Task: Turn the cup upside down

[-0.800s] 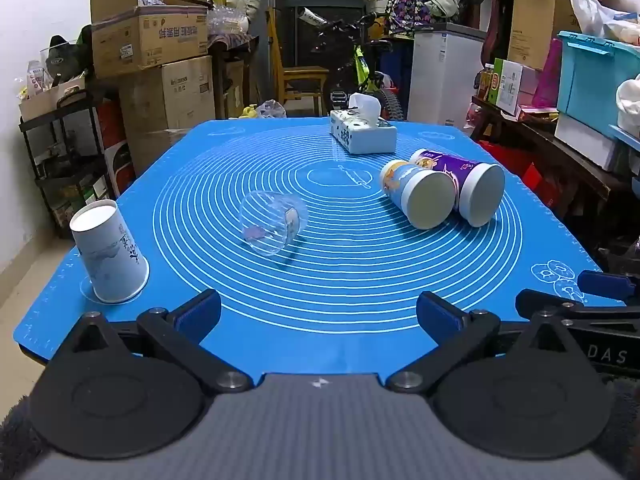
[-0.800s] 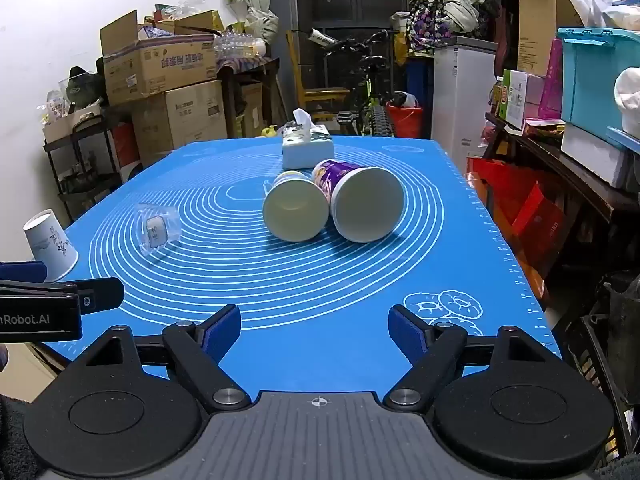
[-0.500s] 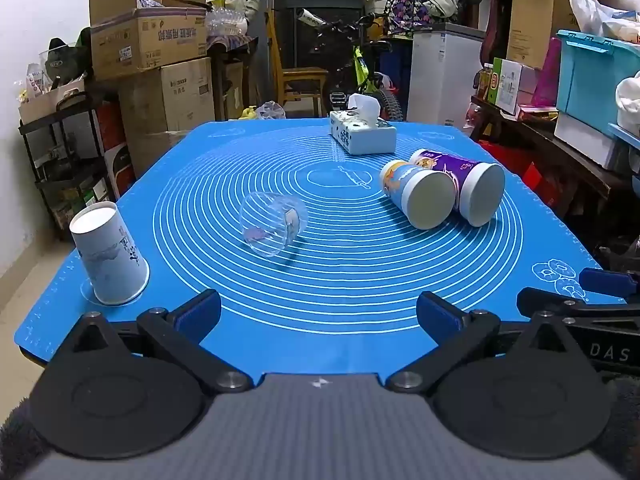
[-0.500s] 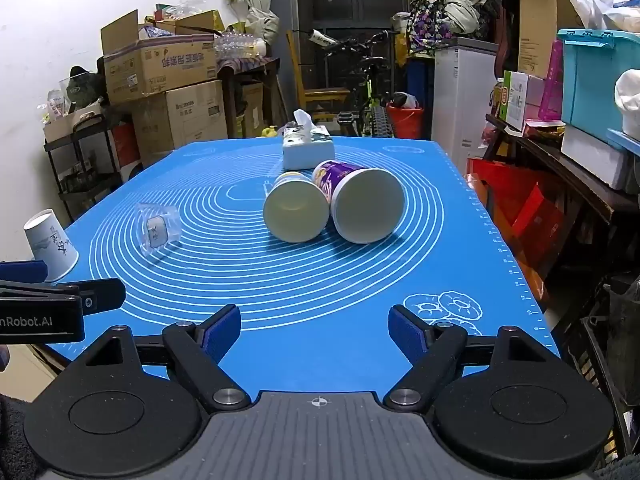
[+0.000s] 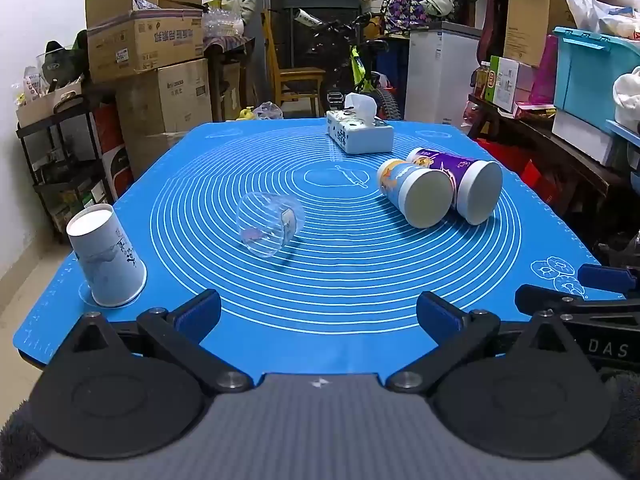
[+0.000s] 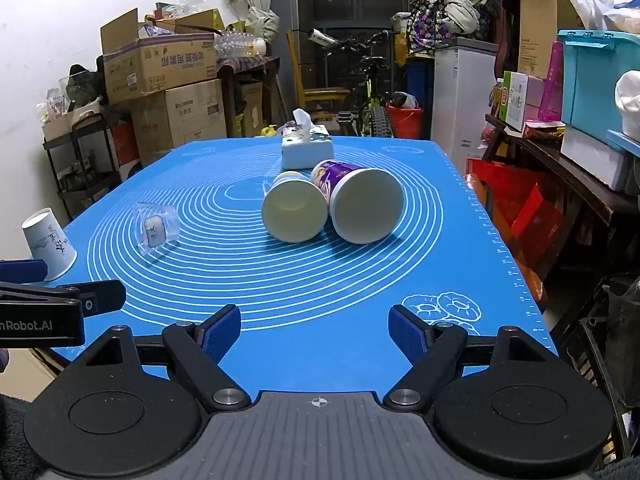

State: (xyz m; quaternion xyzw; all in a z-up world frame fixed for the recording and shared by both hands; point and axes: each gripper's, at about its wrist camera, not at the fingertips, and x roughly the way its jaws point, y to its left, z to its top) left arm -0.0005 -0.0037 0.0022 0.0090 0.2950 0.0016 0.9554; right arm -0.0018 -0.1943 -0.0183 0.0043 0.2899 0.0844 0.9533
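Nothing on the blue silicone mat (image 5: 344,280) has shifted since the earlier frames, and both grippers sit where they were at the near edge.

Left wrist view: the left gripper (image 5: 319,308) fills the bottom of the frame with its fingers spread wide and nothing between them. A clear plastic cup (image 5: 269,224) lies on its side just left of centre, above and slightly left of the gap between the fingers, well apart from them. At lower left a white paper cup (image 5: 106,256) stands mouth-down on the mat, just above the left finger. Right of centre an orange-and-blue paper cup (image 5: 416,193) and a purple paper cup (image 5: 464,184) lie on their sides, touching, mouths toward the camera. A tissue box (image 5: 359,133) stands behind them at upper centre.

Right wrist view: the right gripper (image 6: 315,326) also has its fingers wide apart and holds nothing. The two touching cups lie at centre frame, straight above the gap, well apart from the fingers. The clear cup lies at middle left, and the inverted white cup at the far left edge.
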